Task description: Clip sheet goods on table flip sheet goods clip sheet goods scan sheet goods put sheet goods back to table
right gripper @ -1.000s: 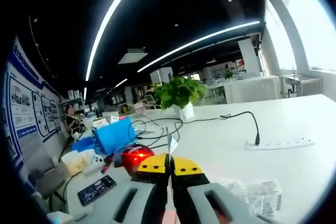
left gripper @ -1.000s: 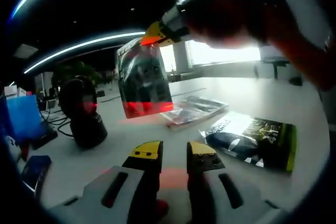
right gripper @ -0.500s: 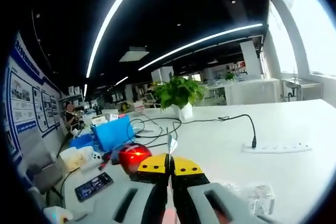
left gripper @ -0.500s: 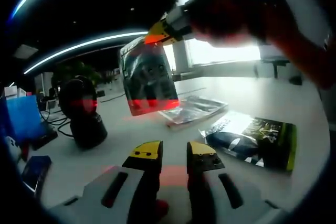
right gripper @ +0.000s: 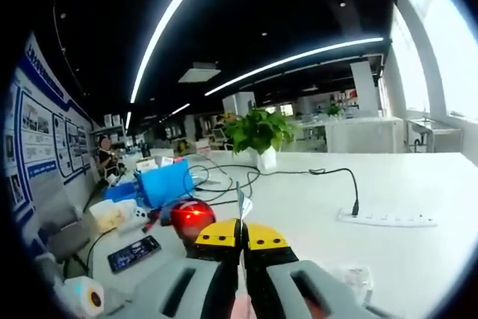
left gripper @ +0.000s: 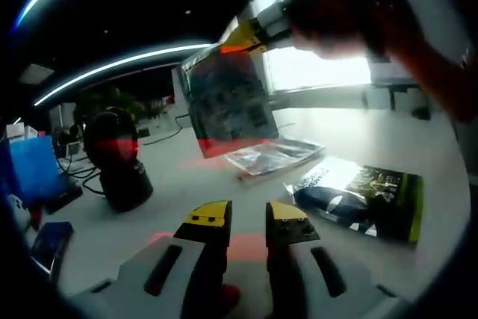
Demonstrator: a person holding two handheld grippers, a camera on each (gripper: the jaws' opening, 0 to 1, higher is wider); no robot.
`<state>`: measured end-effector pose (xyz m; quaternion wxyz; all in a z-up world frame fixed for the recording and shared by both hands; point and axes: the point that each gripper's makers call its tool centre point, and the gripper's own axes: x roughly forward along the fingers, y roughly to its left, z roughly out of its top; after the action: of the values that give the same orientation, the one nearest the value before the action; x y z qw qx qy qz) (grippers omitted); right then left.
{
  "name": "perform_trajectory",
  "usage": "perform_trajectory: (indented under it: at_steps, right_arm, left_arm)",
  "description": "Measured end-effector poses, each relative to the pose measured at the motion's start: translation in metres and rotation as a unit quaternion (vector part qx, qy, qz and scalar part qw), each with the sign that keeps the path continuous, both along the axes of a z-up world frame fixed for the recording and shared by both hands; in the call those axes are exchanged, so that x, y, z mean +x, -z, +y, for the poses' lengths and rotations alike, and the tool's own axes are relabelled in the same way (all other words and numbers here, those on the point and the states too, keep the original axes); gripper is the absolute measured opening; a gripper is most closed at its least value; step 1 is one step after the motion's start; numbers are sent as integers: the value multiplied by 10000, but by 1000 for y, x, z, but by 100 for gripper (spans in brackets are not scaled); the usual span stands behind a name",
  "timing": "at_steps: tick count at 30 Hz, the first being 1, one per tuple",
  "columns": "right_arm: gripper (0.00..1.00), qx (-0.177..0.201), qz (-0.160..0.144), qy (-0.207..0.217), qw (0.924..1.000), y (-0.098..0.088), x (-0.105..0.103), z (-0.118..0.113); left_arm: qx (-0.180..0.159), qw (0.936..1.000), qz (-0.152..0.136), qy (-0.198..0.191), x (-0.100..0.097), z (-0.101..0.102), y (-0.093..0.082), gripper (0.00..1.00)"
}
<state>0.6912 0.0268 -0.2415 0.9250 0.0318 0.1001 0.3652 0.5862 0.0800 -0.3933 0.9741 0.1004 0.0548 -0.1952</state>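
In the left gripper view, a flat sheet packet [left gripper: 228, 98] hangs in the air above the white table [left gripper: 187, 184], pinched at its top edge by my right gripper [left gripper: 240, 37], held by a hand. A black scanner [left gripper: 116, 158] stands at the left, its red light falling on the packet's lower edge. My left gripper [left gripper: 248, 223] sits low over the table, jaws apart, nothing between them. In the right gripper view, my right gripper [right gripper: 240, 234] is shut on the packet's thin edge [right gripper: 240, 203], with the scanner's red glow [right gripper: 190, 218] behind.
Two more packets lie on the table: a clear one [left gripper: 272, 156] and a dark green one [left gripper: 362, 196]. A blue box [left gripper: 33, 166], cables and a phone [right gripper: 131, 253] crowd the scanner side. A potted plant [right gripper: 258, 136] and a power strip [right gripper: 385, 219] sit farther off.
The held packet has moved right and up, away from the scanner, and turned so more of its face shows. The left gripper has not moved.
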Motion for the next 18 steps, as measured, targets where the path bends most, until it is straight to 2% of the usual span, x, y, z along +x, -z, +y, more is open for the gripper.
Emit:
perform_trajectory:
  at_steps: [5,13,18]
  right_arm:
    - [0,-97,-103,-45,9999,-4,-3,-8]
    - [0,-152,-69,-255,9995,-8,-6,-19]
    - [0,-305,-58,-383,9988,-5,-9,-28]
  left_arm:
    - [12,10000,4,-6,0,0,1,11]
    - [14,10000,3,-14,1,1,1,11]
    - [13,10000,-12,-21,1,1,1,11]
